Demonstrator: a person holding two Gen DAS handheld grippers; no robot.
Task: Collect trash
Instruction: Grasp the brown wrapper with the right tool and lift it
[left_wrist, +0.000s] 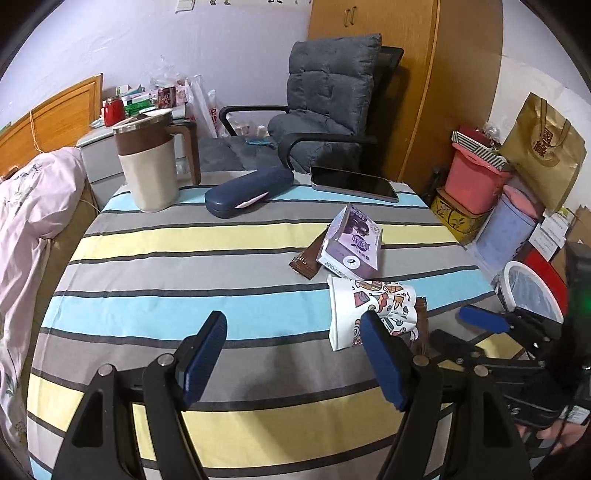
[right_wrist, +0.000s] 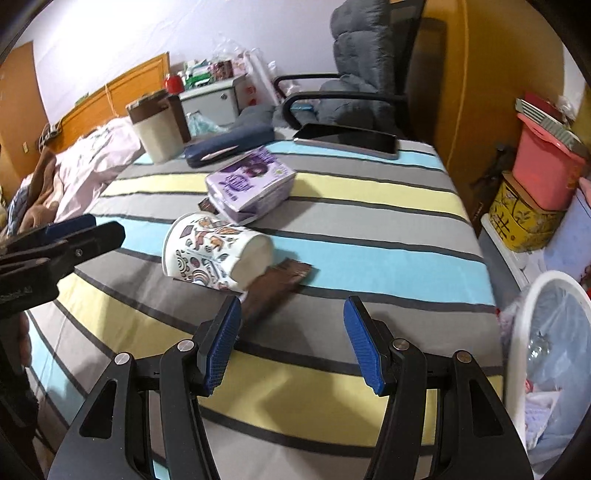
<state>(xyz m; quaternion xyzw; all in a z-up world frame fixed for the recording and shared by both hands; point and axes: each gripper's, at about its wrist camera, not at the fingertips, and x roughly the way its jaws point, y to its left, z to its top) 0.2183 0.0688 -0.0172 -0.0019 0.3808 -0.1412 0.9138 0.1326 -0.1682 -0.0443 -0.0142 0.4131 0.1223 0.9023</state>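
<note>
A printed paper cup (left_wrist: 369, 306) (right_wrist: 218, 251) lies on its side on the striped tablecloth (left_wrist: 166, 266). A brown wrapper (right_wrist: 280, 280) sticks out from under it. Behind the cup rests a purple carton (left_wrist: 351, 243) (right_wrist: 251, 181), on top of a second brown wrapper (left_wrist: 304, 260). My left gripper (left_wrist: 293, 317) hovers open just left of the cup, its right pad in front of the cup's side and nothing between its fingers. My right gripper (right_wrist: 291, 306) is open above the cloth, just short of the brown wrapper. A white-rimmed bin (right_wrist: 524, 332) (left_wrist: 532, 288) with a plastic liner stands by the table's right edge.
At the back of the table stand a beige and brown jug (left_wrist: 151, 166), a dark blue case (left_wrist: 247, 188) and a tablet (left_wrist: 354, 182). A grey padded chair (left_wrist: 328, 110) is behind, pink bedding (left_wrist: 29, 221) to the left, stacked boxes and a gold bag (left_wrist: 546, 151) to the right.
</note>
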